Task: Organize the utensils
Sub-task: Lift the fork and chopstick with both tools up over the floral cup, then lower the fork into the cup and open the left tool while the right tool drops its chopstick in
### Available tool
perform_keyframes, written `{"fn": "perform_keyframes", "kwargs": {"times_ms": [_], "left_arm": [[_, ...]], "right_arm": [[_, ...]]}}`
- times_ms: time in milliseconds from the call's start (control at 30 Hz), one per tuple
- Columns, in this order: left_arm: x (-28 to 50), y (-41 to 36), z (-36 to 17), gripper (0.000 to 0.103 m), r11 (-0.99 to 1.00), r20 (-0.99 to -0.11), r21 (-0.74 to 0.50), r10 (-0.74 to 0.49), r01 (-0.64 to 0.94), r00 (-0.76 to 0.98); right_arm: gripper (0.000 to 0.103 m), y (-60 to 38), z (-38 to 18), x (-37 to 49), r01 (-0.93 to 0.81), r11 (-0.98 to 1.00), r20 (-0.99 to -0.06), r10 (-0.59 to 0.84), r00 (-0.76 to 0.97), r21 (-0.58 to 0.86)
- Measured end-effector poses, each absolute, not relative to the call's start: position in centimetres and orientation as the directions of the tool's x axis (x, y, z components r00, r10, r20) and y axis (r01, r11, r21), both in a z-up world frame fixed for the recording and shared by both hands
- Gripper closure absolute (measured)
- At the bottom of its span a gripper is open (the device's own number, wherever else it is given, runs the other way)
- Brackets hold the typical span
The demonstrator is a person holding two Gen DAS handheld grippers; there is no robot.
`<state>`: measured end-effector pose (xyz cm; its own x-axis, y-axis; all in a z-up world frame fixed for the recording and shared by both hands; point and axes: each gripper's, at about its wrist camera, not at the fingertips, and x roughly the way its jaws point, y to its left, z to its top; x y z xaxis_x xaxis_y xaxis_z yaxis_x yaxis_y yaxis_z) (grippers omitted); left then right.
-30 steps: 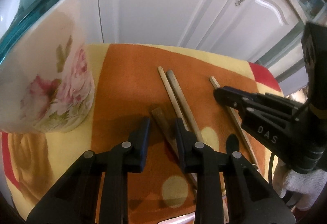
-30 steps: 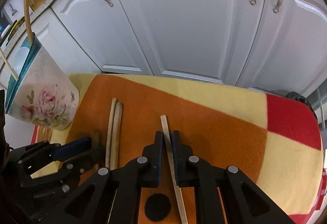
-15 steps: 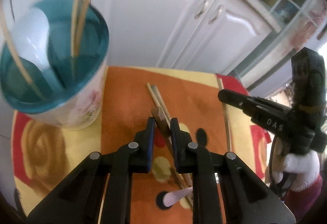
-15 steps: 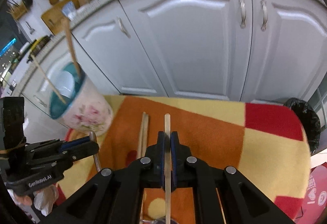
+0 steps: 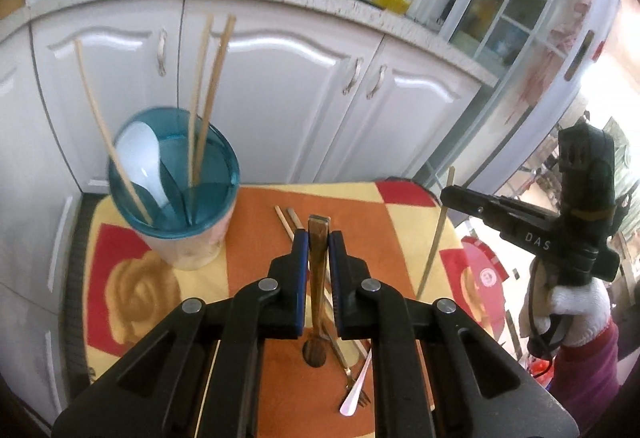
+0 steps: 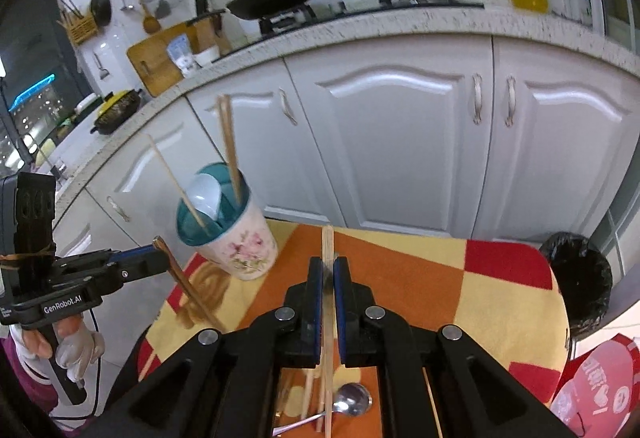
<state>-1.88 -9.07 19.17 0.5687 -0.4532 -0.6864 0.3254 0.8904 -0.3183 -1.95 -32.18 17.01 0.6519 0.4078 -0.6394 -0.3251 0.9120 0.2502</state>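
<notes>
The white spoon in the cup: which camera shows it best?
The left wrist view: it looks down into the cup, showing the spoon's whole bowl. The right wrist view shows the spoon smaller, partly hidden behind the rim.

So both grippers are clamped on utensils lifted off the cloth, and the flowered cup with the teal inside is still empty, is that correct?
Not quite: the cup is not empty. The left wrist view shows a white spoon and several chopsticks standing in it. The rest holds: the left gripper and the right gripper each clamp a lifted utensil.
</notes>
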Motion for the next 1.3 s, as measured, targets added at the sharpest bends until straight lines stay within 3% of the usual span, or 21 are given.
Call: {"fn": "perform_keyframes", "kwargs": {"times_ms": [733, 1067, 1300], "left_arm": [[-1.5, -1.1, 31.9, 0.095, 0.933, -0.493, -0.25, -0.353, 0.259, 0.796], [1.9, 0.8, 31.6, 0.095, 0.963, -0.49, -0.196, -0.26, 0.185, 0.832], [4.1, 1.8, 28.6, 0.095, 0.972, -0.522, -0.194, -0.214, 0.13, 0.825]], "right_arm": [[0.098, -23.1, 27.0, 0.4, -0.496, 0.845, -0.49, 0.524, 0.696, 0.199], [0.098, -19.6, 30.7, 5.4, -0.505, 0.847, -0.445, 0.522, 0.728, 0.168], [0.098, -18.0, 29.4, 9.7, -0.469, 0.865, -0.457, 0.495, 0.739, 0.179]]}}
